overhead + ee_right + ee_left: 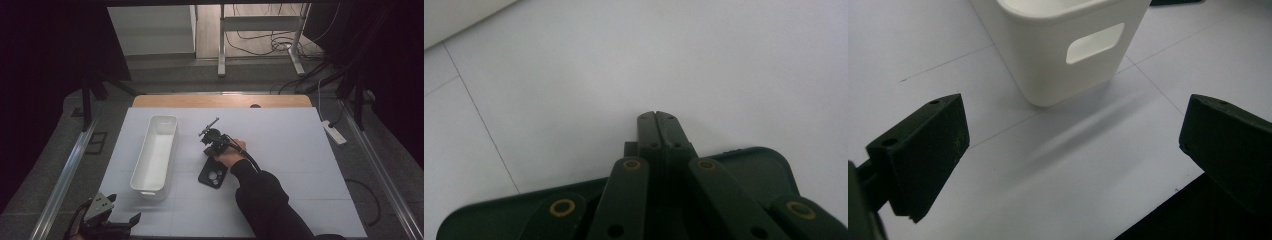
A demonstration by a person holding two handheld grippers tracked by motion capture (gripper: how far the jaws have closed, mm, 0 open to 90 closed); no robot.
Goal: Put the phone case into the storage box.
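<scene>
From the high view we look forward and down from above the person's side, taking in the whole white table and the floor beyond it. The left gripper view rides on the left tool at the table's near-left corner, low over the surface, facing the near end of the white bin; we share that bin with the high view. The right gripper view sits very close above the table, looking along the right tool over a black phone case, which the high view shows mid-table.
</scene>
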